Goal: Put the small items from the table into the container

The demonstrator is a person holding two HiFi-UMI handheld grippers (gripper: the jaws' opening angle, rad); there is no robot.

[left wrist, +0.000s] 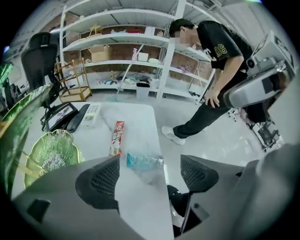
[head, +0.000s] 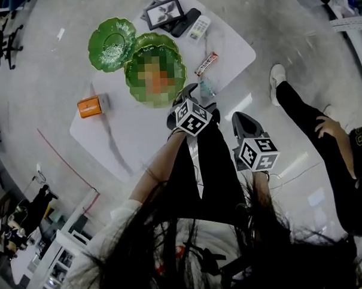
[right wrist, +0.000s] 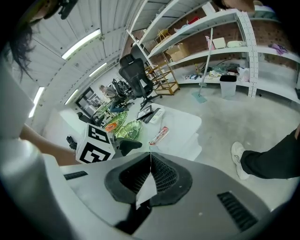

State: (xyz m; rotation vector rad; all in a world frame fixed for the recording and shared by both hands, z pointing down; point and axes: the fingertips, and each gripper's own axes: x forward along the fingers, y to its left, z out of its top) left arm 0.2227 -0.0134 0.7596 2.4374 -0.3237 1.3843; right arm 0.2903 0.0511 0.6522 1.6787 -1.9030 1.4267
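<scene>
The blue packet [left wrist: 143, 161] lies at the worktop [left wrist: 136, 117] edge, near a red bar [left wrist: 116, 137] and apart from the green bowl [left wrist: 54, 150]. The left tongs [left wrist: 150, 176] point steeply down at it, wide apart, not touching. The right tongs [right wrist: 150, 164], beside them, are closed and empty.

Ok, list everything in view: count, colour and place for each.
table: one, white, centre
leaf dishes: three, green, overlapping, table's left
small box: one, orange, near dishes
picture frame: one, black, far end
flat device: one, black, beside frame
keypad device: one, white, beside that
snack bar: one, red-white, right of dishes
packet: one, teal, before left gripper
bystander: one, black clothes, floor right
left gripper: one, grey, fingers open
right gripper: one, grey, fingers shut, empty
</scene>
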